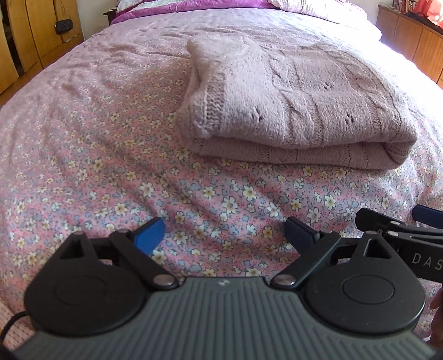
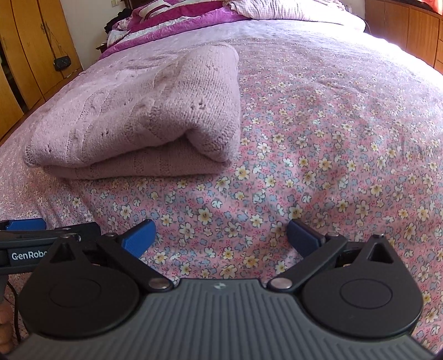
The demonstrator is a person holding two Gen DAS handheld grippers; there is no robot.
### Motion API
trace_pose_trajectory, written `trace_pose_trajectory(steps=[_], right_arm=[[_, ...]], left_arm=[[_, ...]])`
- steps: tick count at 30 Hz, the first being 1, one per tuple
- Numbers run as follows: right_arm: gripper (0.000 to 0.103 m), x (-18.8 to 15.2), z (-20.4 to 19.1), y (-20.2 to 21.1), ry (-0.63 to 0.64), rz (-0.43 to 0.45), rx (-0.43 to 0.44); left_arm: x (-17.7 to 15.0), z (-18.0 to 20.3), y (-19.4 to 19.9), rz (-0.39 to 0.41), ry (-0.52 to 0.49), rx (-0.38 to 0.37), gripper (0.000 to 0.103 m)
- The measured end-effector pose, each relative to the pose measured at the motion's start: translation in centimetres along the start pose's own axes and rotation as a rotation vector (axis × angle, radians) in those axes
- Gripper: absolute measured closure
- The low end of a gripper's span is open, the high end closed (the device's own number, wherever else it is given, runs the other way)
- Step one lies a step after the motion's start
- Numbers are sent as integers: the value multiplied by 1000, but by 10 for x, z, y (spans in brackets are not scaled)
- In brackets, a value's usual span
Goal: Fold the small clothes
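Observation:
A pale pink knitted sweater [image 1: 290, 102] lies folded in a thick stack on the flowered bedsheet [image 1: 110, 171]; the right wrist view shows the sweater [image 2: 144, 116] at upper left. My left gripper [image 1: 224, 235] hovers over the sheet just in front of the sweater, its blue fingers [image 1: 149, 235] spread wide with only sheet between them. My right gripper [image 2: 220, 238] stands open the same way, to the right of the stack and apart from it. Each gripper shows at the edge of the other's view.
The bed carries a purple quilt [image 2: 177, 25] and a checked pillow [image 2: 290, 8] at its far end. Wooden wardrobes [image 1: 33, 33] with a small black bag [image 1: 62, 26] stand to the left, and a wooden cabinet [image 1: 412, 38] stands to the right. Flowered sheet stretches around the sweater.

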State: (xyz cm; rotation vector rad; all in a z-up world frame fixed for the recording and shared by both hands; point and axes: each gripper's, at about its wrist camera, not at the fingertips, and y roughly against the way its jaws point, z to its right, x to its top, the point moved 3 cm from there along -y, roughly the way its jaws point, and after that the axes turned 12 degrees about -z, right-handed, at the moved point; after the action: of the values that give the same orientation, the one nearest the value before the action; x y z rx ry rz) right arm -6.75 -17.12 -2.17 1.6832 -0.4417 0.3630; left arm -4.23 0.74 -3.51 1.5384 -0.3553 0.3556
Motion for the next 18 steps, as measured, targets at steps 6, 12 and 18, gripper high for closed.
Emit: trace_pose_trajectory(steps=[6, 12, 18], right_arm=[[0, 0, 0, 0, 0, 0, 0], [0, -1, 1, 0, 0, 0, 0], [0, 0, 1, 0, 1, -1, -1]], left_arm=[[-1, -1, -2, 5, 6, -5, 6], [-1, -1, -2, 7, 4, -5, 6], [-1, -1, -3, 7, 4, -5, 6]])
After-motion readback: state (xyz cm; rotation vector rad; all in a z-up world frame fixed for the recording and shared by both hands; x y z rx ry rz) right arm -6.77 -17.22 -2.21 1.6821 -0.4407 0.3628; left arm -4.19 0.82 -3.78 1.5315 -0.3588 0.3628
